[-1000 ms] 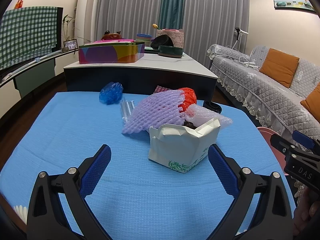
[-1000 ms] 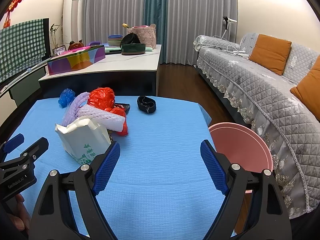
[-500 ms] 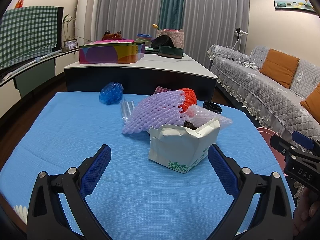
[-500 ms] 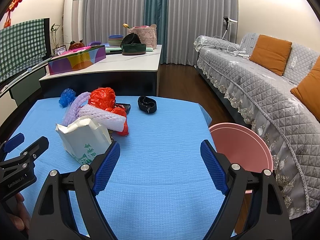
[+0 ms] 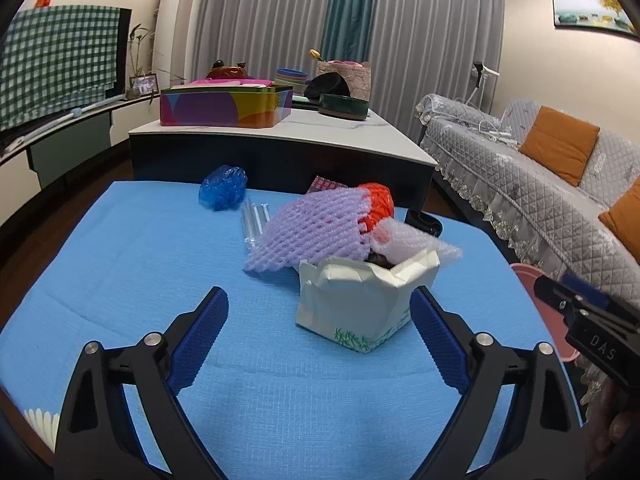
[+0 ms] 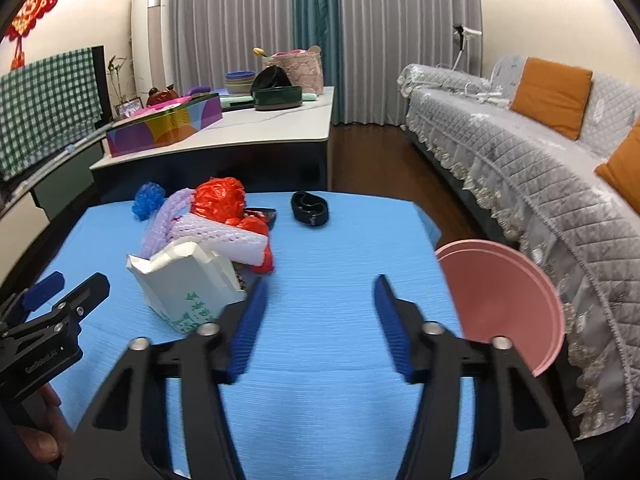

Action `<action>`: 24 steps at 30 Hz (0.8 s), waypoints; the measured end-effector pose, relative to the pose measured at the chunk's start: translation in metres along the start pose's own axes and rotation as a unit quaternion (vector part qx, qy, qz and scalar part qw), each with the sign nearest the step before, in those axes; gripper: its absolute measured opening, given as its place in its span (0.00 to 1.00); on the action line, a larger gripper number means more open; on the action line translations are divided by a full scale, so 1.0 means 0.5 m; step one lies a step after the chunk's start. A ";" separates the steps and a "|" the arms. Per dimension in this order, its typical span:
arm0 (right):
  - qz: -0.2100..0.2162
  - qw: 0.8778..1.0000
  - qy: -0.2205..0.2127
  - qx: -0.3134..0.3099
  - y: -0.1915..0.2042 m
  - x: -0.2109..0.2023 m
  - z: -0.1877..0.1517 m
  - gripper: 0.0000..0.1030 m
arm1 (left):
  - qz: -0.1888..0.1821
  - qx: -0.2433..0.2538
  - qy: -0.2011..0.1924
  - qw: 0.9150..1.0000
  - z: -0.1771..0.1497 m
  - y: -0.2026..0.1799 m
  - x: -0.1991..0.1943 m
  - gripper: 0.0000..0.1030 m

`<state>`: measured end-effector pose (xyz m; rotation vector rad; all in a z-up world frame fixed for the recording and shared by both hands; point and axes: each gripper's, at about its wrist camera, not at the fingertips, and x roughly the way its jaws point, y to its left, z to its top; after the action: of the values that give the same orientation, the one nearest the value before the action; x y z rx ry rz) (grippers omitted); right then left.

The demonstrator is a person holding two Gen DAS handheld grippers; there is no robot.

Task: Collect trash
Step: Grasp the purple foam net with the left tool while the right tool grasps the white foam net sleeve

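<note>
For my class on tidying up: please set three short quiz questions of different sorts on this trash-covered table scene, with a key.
1. True or false: the left tongs are shut on the white paper carton.
2. Which colour is the bin beside the table? A green, B pink, C black.
3. Fill in: the crumpled ____ plastic bag lies apart from the pile, toward the far edge of the blue tablecloth.

Key: 1 false, both tongs are open and empty; 2 B; 3 blue.

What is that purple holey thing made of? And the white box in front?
The purple net looks like soft plastic foam, matte: its puffy strands form open diamond holes. The white box looks like matte folded paper or thin card, with creased flaps and green print.
</note>
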<state>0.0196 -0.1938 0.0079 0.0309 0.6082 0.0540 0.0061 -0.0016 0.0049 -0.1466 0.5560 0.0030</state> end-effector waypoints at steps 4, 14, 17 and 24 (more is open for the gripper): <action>0.038 0.999 0.008 0.029 -0.008 0.021 0.015 0.39 | 0.001 -0.012 -0.009 1.000 0.027 0.012 0.007 0.76; 0.089 0.995 0.019 0.042 0.010 0.102 0.058 0.42 | -0.016 -0.010 -0.011 1.000 0.088 0.021 0.075 0.58; 0.095 0.994 0.030 0.044 0.011 0.131 0.065 0.45 | -0.021 0.004 -0.006 1.000 0.096 0.008 0.105 0.58; 0.127 0.990 0.056 0.035 0.022 0.181 0.070 0.51 | -0.031 0.016 0.025 0.999 0.095 -0.009 0.173 0.54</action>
<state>0.1131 -0.1780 -0.0146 0.1734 0.7162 0.2825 0.1046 -0.0028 0.0000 -0.1332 0.6016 -0.0689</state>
